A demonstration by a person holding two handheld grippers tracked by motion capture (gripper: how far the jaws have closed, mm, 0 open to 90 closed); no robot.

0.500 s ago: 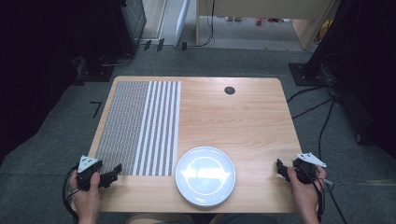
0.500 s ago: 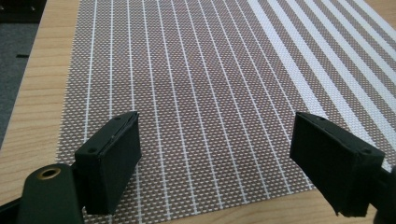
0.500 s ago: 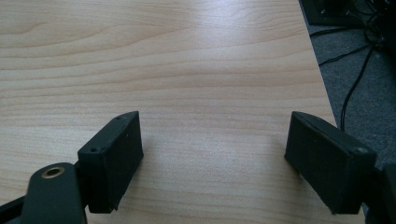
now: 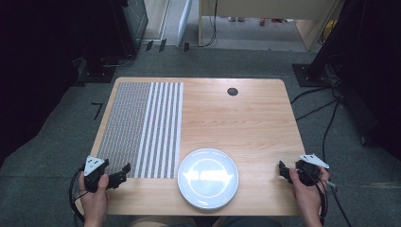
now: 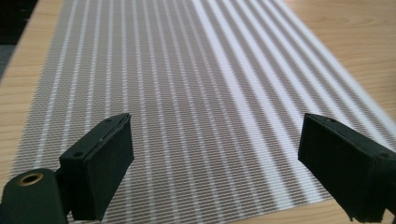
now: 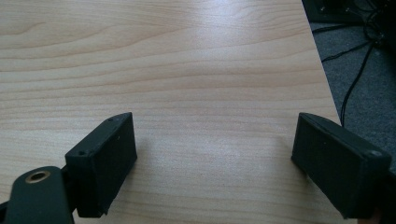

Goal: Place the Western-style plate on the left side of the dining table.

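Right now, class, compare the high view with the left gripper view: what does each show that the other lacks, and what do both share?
High view alone: the white plate at the table's near edge, the right gripper in the person's hand, a small black round fitting at the far side, cables on the floor.

Left gripper view alone: a close look at the mat's woven mesh between open jaws.

Both: the striped grey-and-white placemat, the wooden table, the left gripper.

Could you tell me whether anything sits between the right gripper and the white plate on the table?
Nothing visible does. The right gripper, open, is near the table's right front edge, and only bare wood lies between it and the white plate to its left.
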